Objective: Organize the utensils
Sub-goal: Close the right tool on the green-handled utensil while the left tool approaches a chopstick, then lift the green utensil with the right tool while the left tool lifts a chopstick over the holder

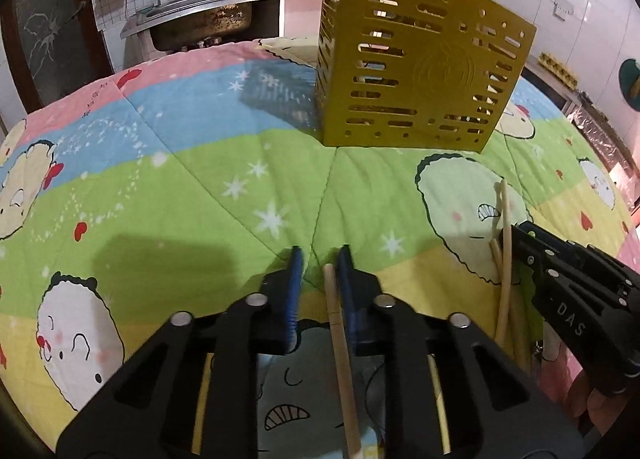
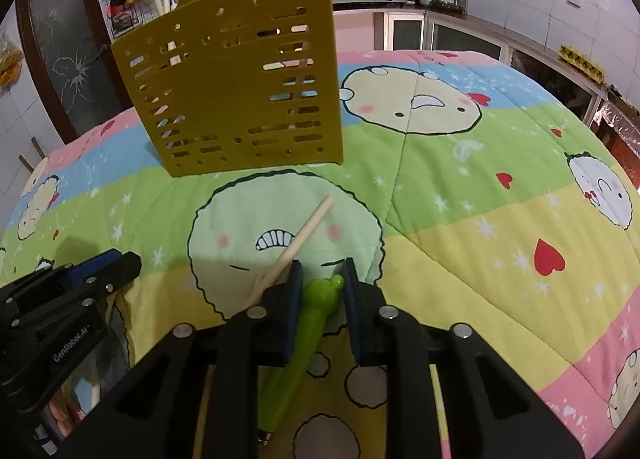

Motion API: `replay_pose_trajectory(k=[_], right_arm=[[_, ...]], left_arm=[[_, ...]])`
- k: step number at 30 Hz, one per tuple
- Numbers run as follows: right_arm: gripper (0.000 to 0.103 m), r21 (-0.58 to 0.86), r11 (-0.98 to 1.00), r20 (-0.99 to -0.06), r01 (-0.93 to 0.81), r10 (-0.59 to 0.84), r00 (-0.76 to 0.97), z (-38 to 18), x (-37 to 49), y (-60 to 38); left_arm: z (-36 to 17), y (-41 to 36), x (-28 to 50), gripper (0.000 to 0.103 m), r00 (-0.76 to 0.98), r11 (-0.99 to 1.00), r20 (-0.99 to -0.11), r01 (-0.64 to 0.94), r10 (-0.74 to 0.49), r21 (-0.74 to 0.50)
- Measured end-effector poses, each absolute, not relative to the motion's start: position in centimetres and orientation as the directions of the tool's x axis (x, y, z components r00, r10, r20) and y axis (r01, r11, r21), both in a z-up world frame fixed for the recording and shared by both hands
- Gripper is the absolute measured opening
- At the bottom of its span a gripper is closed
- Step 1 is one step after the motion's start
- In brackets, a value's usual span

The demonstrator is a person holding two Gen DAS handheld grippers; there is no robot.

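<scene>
A yellow perforated utensil holder (image 1: 416, 71) stands on the cartoon quilt with pale chopsticks sticking out of its top; it also shows in the right wrist view (image 2: 240, 75). My left gripper (image 1: 320, 263) is open low over the quilt, and a wooden chopstick (image 1: 340, 347) lies between its blue pads, against the right one. My right gripper (image 2: 322, 277) is open around a green-handled utensil (image 2: 308, 323) that lies on the quilt. Another chopstick (image 2: 298, 241) lies by its left finger, also visible in the left wrist view (image 1: 505, 259).
The colourful quilt (image 2: 480, 219) covers the table. The right gripper body (image 1: 580, 299) sits at the right of the left wrist view; the left gripper body (image 2: 60, 299) sits at the left of the right wrist view. Kitchen sink (image 1: 200, 19) and stove counter behind.
</scene>
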State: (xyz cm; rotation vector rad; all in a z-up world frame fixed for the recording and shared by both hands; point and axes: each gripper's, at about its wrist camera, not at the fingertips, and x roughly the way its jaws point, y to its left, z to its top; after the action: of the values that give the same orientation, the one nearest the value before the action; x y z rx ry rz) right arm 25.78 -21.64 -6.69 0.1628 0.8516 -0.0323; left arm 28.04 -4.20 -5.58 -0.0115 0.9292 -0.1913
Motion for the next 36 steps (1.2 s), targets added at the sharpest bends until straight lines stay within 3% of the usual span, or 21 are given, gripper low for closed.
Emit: replay_pose_trajectory(k=[1,14,36], right_arm=[[0.021,0.135,0.986,-0.749,0.095,0.038,0.662,-6.6,25.7,-21.7],[0.021,0.209,0.973,-0.685,0.094,0.077,0.725,-5.3,24.6,-22.7],[0.021,0.221,0.975,-0.382,0.017,0.070,0.922,4.0,17.4,-23.9]], left_arm=[[-5.5,-4.1,28.0,0.005,0.583,0.981,-0.792,0.163,-0.182,-0.106],[-3.6,-3.3,26.8,0.005,0.666,0.982,-0.722,0.152,-0.185,-0.111],[6.7,0.1,19.3,0.004,0.905,0.990,-0.404,0.105,-0.133,-0.091]])
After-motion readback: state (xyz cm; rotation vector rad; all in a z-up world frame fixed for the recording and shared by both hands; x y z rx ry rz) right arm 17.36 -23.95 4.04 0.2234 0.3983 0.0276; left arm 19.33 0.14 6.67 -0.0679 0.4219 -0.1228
